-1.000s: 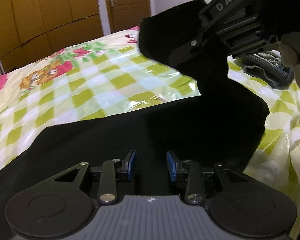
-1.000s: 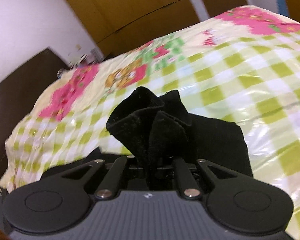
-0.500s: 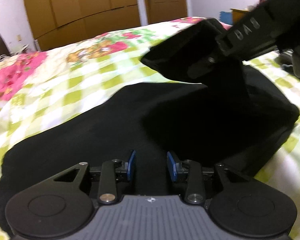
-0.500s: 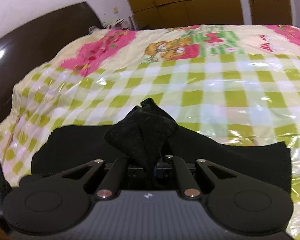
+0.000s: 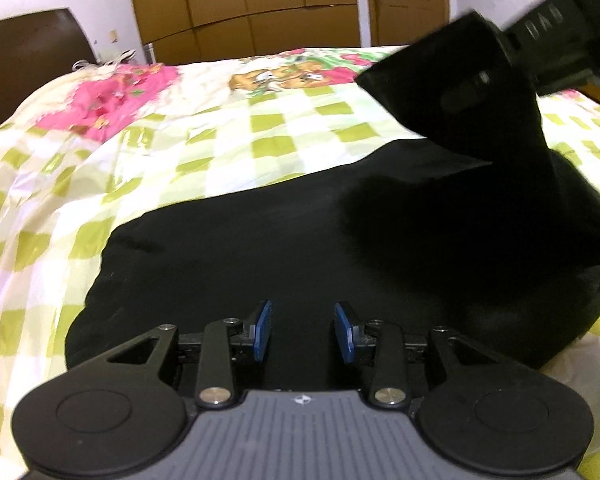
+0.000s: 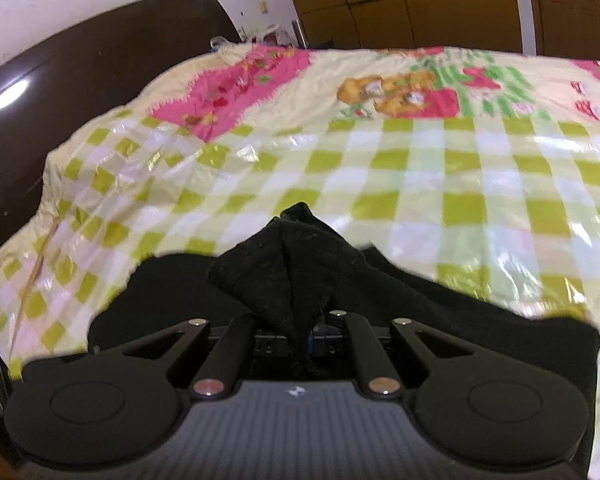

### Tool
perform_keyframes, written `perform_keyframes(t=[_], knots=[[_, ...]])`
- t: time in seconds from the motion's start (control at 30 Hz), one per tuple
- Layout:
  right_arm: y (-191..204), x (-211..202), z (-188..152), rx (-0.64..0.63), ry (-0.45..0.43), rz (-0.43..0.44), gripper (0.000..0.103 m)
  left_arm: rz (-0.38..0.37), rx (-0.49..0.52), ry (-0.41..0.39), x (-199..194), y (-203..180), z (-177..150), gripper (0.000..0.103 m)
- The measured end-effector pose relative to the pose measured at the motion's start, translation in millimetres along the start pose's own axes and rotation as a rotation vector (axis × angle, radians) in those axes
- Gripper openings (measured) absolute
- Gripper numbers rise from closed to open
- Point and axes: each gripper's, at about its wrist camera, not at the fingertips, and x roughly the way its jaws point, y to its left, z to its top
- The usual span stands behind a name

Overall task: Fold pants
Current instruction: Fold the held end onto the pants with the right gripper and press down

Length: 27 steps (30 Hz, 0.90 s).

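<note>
Black pants [image 5: 260, 256] lie across the checked bedspread [image 5: 228, 140]. Low over them hovers my left gripper [image 5: 304, 330]; its blue pads [image 5: 262, 330] stand apart with bare inner faces, and only the flat cloth below shows between them. At the upper right of the left wrist view, my right gripper [image 5: 474, 84] holds one end of the pants lifted off the bed. In the right wrist view that gripper [image 6: 308, 334] is shut on a bunched ridge of black cloth [image 6: 288, 256], which hides its pads. The remaining cloth [image 6: 480, 332] lies under it.
A dark wooden headboard [image 6: 80, 80] stands at the left end of the bed. Brown wardrobe doors [image 5: 260, 4] and a door [image 5: 408, 0] line the far wall. Pink and cartoon prints [image 6: 400, 92] cover the far bedspread.
Both grippers have swept sideways along the bed toward the headboard. The right one carried the lifted end of the pants over the flat part. Neither gripper's jaws changed.
</note>
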Motion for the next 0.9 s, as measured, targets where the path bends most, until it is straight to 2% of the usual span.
perform_keyframes(t=[0.1,0.3,0.47,0.73,0.9], knots=[[18,9,10,-0.034,-0.017,-0.001,0.007,0.002,-0.021,0.005,-3,7,-9,0.048],[51,31,9,-0.095,-0.005,0.019,0.007,-0.019,-0.062,0.034,0,23,-25,0.048],[77,37,11,-0.15,-0.01,0.04,0.007,-0.039,-0.087,0.035,5,25,-27,0.048],[126,78,-5,-0.21,0.064,0.119,0.007,-0.052,-0.112,0.024,6,32,-32,0.048],[145,96,-14,-0.249,0.093,0.133,0.007,-0.057,-0.121,0.026,9,35,-31,0.048]])
